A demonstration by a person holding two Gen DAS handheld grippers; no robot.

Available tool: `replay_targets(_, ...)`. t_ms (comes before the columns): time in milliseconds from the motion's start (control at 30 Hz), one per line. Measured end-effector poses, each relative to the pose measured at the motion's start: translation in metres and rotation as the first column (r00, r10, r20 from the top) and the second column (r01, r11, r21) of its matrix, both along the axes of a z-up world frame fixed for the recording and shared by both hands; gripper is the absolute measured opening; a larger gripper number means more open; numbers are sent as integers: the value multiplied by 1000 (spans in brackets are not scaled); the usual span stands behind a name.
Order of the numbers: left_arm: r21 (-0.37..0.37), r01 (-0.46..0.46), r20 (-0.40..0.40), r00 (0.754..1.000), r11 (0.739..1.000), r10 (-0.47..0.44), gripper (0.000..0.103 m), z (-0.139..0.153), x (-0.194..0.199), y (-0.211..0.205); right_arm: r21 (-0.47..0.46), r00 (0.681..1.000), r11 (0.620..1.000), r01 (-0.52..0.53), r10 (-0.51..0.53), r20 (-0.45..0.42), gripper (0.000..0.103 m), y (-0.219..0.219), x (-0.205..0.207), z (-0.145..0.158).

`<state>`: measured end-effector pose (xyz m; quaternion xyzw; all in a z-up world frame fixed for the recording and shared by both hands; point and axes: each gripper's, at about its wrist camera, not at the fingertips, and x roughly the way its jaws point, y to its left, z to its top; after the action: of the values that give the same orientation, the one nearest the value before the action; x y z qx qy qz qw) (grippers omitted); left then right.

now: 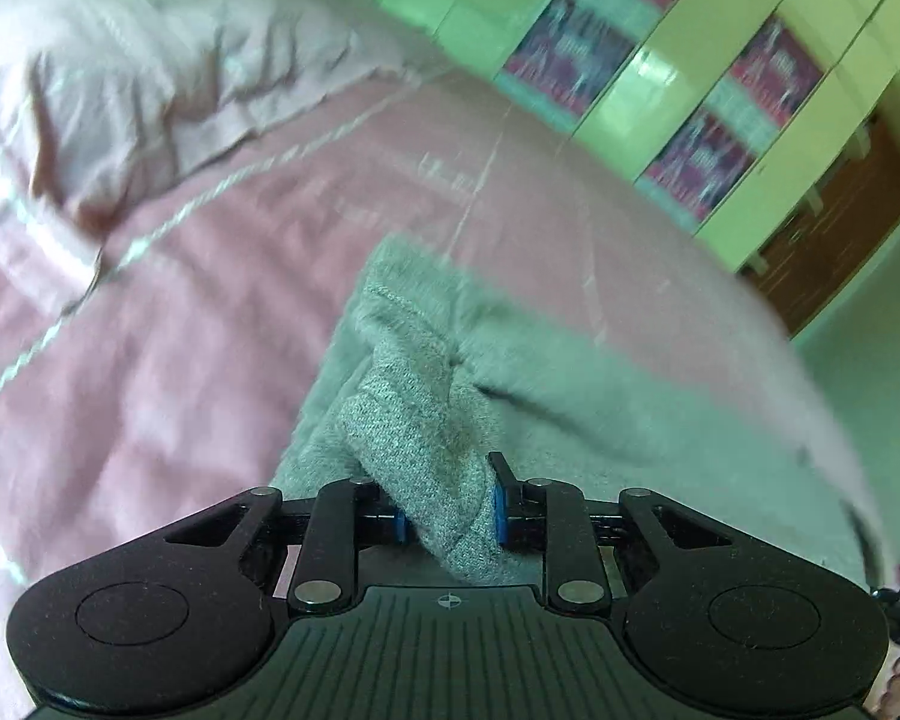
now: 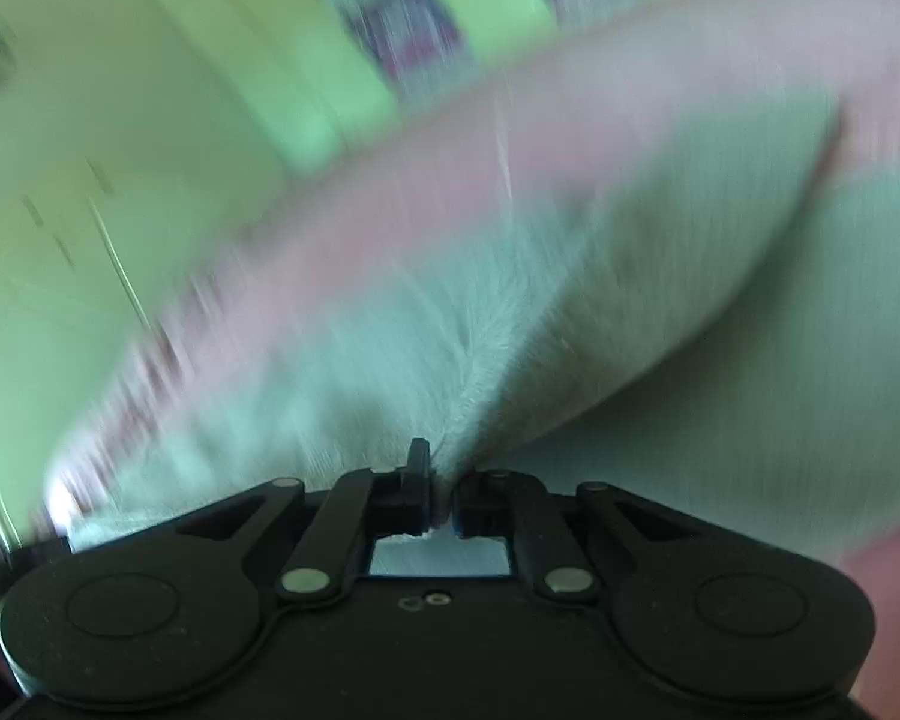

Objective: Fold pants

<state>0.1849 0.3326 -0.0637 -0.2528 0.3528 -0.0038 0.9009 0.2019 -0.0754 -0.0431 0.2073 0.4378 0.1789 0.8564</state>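
nearest the lens, left wrist view: black left gripper (image 1: 450, 510), blue pads (image 1: 499, 510) pinching a thick bunched fold of the grey knit pants (image 1: 414, 420). fold rising from between the fingers toward 12 o'clock, then spreading flat toward 3 o'clock. pants resting on a pink bedsheet (image 1: 168, 360). pale pink pillow (image 1: 150, 78) at 10 o'clock, well apart from the pants. green cupboard (image 1: 678, 102) with red-patterned panels at 1 o'clock, beyond the bed edge. part of a hand at the 4 o'clock corner, too cropped to read further.

right wrist view, heavily blurred: black right gripper (image 2: 441, 498), fingers pressed nearly together, clamped on a thin pinched edge of the grey pants (image 2: 510, 324). fabric fanning upward from the pinch in a narrow ridge toward 12 o'clock, broad grey area extending to 2 o'clock. pink bedsheet (image 2: 690, 60) visible above the pants, from 9 to 1 o'clock. green cupboard (image 2: 222, 90) at 11 o'clock, details smeared. fabric texture unreadable through the blur.
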Motion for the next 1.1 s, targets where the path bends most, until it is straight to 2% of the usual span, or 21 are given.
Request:
replay_targets(100, 24, -8, 22, 1000, 1000, 7, 25, 1, -6, -3, 84, 998, 994, 64, -65, 15, 0, -9, -8, -7)
replay_targets(167, 54, 3, 18, 1000, 999, -4, 25, 3, -5, -6, 71, 997, 995, 68, -70, 19, 0, -6, -10, -7)
replay_targets(267, 47, 2, 32, 999, 999, -3, 25, 10, -7, -5, 68, 997, 995, 75, -77, 29, 0, -3, -8, -1)
replay_targets(367, 58, 9, 181, 983, 998, -19, 25, 29, -18, -9, 134, 983, 987, 87, -107, 150, 0, -9, -14, 25)
replay_targets(433, 71, 0, 298, 954, 997, -22, 25, 42, -23, -14, 168, 961, 982, 91, -130, 243, 0, -12, -20, 39)
replay_targets(467, 91, -18, 283, 959, 996, -9, 25, 39, -22, -15, 131, 958, 988, 84, -117, 263, 0, -11, -20, 36)
replay_targets(500, 116, -21, 197, 980, 993, -2, 25, 28, -15, -14, 76, 978, 994, 76, -89, 190, 0, -7, -12, 22)
replay_targets(533, 119, -6, 54, 999, 993, 0, 25, 9, -3, -11, 51, 996, 996, 69, -72, 58, 0, -5, -2, 0)
replay_targets(567, 118, 3, 32, 999, 993, -6, 25, -1, -3, -11, 66, 997, 995, 76, -78, 28, 0, -8, -3, -11)
replay_targets(600, 139, 8, 52, 999, 990, -16, 25, -1, -7, -13, 77, 995, 994, 81, -85, 50, 0, -10, -6, -11)
replay_targets(700, 158, 4, 48, 999, 987, -12, 26, 2, -10, -17, 68, 994, 994, 86, -91, 64, 0, -8, -9, -10)
replay_targets(900, 184, 7, 50, 999, 983, -16, 28, 5, -11, -22, 84, 995, 993, 77, -82, 52, 0, -11, -7, -12)
replay_targets(967, 172, -7, 56, 998, 985, -3, 34, 5, -13, -22, 107, 996, 991, 77, -82, 40, 0, -16, -8, -12)
replay_targets(1000, 172, -20, 59, 998, 985, 9, 37, 7, -15, -23, 113, 995, 990, 86, -92, 45, 8, -18, -10, -9)
replay_targets(1033, 185, -30, 70, 997, 982, 17, 49, 11, -20, -26, 96, 992, 991, 97, -104, 72, 13, -20, -16, -3)
replay_targets(1067, 212, -42, 90, 996, 976, 24, 69, 18, -27, -31, 65, 989, 993, 102, -108, 101, 19, -22, -22, 3)
replay_targets(1100, 253, -64, 107, 993, 965, 38, 80, 25, -35, -39, 36, 986, 994, 105, -109, 123, 20, -23, -27, 7)
